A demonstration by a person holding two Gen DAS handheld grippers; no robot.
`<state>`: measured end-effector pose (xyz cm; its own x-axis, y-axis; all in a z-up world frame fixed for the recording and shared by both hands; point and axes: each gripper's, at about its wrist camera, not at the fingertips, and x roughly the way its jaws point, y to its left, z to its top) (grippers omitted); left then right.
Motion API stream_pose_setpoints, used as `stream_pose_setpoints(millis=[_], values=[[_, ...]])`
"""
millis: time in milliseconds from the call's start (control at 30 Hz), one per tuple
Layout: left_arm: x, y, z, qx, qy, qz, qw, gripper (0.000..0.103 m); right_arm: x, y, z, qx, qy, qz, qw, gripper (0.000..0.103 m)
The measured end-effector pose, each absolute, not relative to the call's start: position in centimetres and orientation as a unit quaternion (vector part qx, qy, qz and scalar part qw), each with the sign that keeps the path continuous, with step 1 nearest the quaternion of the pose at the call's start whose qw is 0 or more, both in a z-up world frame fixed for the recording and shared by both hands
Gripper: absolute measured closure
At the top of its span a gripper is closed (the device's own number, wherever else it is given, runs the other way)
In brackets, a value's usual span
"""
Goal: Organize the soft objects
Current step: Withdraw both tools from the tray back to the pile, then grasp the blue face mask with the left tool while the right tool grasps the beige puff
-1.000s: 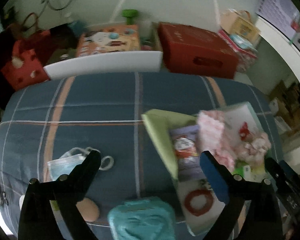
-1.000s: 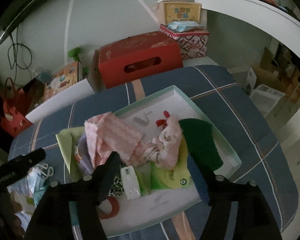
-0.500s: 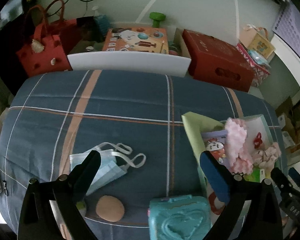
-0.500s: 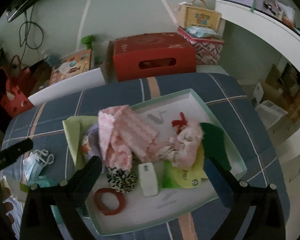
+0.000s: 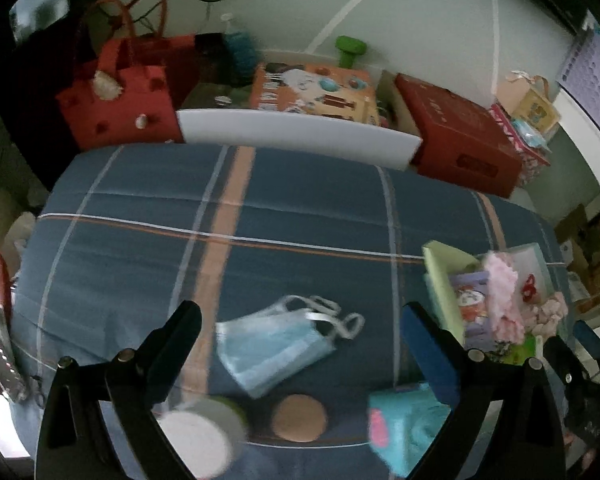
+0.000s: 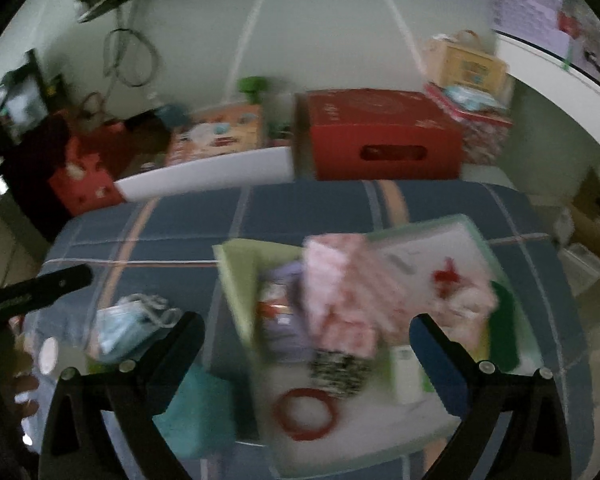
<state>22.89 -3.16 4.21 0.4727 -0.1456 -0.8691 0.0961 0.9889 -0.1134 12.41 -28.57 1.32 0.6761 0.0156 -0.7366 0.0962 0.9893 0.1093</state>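
Bare plaid table [image 5: 300, 208] fills mid-frame. A crumpled blue face mask [image 5: 272, 344] lies between my released left tongs [image 5: 300, 340]. My right tongs [image 6: 306, 344] gape empty over the tray [image 6: 440, 412].

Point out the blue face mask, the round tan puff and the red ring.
blue face mask [image 5: 274, 350], left wrist view, on its pleated panel.
round tan puff [image 5: 299, 418], left wrist view, on its flat top.
red ring [image 6: 285, 401], right wrist view, on its left band.

Both fisheye views were dim and greenish, bowed at the edges with black corners; motion blur smeared the right view most, and foreground objects too.
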Motion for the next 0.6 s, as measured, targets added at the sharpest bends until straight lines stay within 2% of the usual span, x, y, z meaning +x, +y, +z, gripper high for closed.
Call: stream_pose_setpoints(millis=[200, 600], values=[[24.2, -0.1, 4.1, -0.029, 0.524, -0.07, 0.849, 0.004, 13.2, -24.6, 1.5, 0.054, 0.4, 0.032, 0.914, 0.0], [26.0, 6.0, -0.1, -0.064, 0.598, -0.067, 0.796, 0.004, 14.5, -14.1, -0.1, -0.024, 0.438, 0.141, 0.888, 0.0]])
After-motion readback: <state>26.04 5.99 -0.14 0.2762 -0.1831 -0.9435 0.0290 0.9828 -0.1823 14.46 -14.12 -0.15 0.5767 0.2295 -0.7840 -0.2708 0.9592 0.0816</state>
